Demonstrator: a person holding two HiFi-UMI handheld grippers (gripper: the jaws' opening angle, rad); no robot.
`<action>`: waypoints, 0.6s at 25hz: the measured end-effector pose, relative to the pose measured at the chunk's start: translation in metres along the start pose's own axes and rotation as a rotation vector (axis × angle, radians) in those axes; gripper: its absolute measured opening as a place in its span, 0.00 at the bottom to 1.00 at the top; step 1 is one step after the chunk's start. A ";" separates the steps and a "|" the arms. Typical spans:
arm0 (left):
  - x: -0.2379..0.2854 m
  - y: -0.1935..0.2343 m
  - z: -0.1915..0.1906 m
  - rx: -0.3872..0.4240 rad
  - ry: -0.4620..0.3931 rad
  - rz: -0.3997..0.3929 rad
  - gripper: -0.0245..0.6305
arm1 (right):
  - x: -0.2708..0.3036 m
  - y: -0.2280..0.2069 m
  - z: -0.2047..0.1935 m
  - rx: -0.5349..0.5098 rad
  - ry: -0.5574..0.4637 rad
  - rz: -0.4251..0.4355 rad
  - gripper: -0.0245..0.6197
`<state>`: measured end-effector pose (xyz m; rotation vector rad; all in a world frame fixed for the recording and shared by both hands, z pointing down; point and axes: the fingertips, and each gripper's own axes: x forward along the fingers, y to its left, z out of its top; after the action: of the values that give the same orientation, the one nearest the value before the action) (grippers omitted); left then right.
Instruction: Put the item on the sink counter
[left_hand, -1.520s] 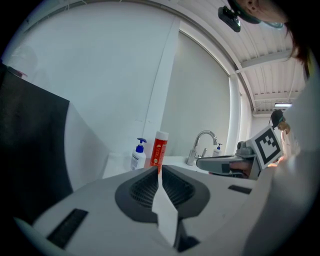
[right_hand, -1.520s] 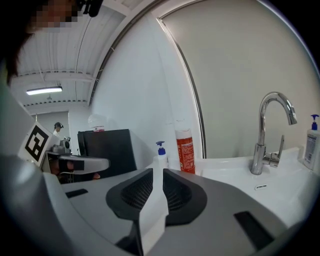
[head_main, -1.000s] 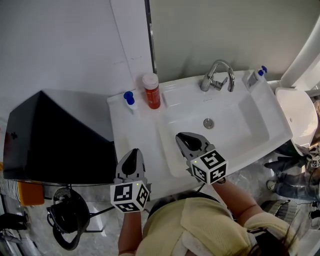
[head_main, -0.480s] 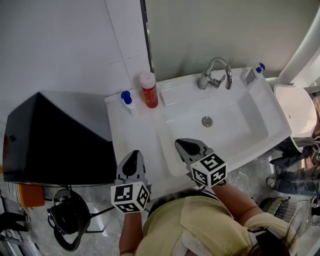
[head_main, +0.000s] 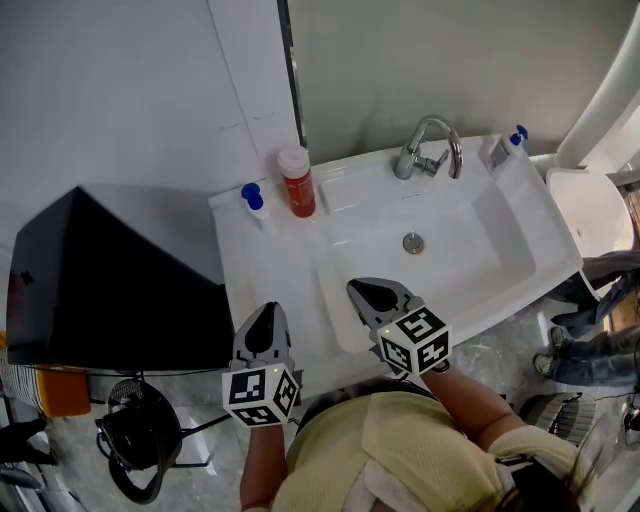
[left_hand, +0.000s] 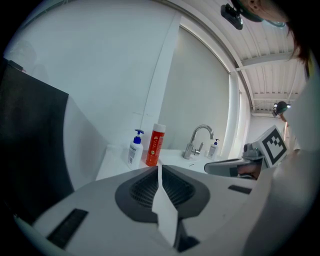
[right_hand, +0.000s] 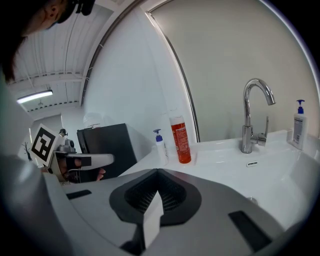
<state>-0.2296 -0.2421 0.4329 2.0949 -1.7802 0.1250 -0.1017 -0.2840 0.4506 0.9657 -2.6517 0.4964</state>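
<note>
"What was over the sink counter?"

"My left gripper and right gripper hung at its near edge. Each had its jaws pressed together on nothing, I judged because nothing was left to carry."

"And the item?"

"The red bottle stood upright at the back left, just beside a smaller blue-capped pump bottle."
</note>
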 end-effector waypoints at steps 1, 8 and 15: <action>0.000 0.001 0.000 -0.001 0.000 0.001 0.12 | 0.001 0.000 0.001 -0.002 0.000 0.002 0.07; 0.002 0.003 0.005 -0.005 -0.008 0.001 0.12 | 0.004 0.003 0.004 -0.006 -0.002 0.009 0.07; 0.005 0.003 0.008 -0.018 -0.008 -0.002 0.12 | 0.008 0.003 0.011 -0.005 -0.003 0.022 0.07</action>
<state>-0.2332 -0.2502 0.4278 2.0874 -1.7777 0.0998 -0.1112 -0.2904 0.4429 0.9371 -2.6678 0.4937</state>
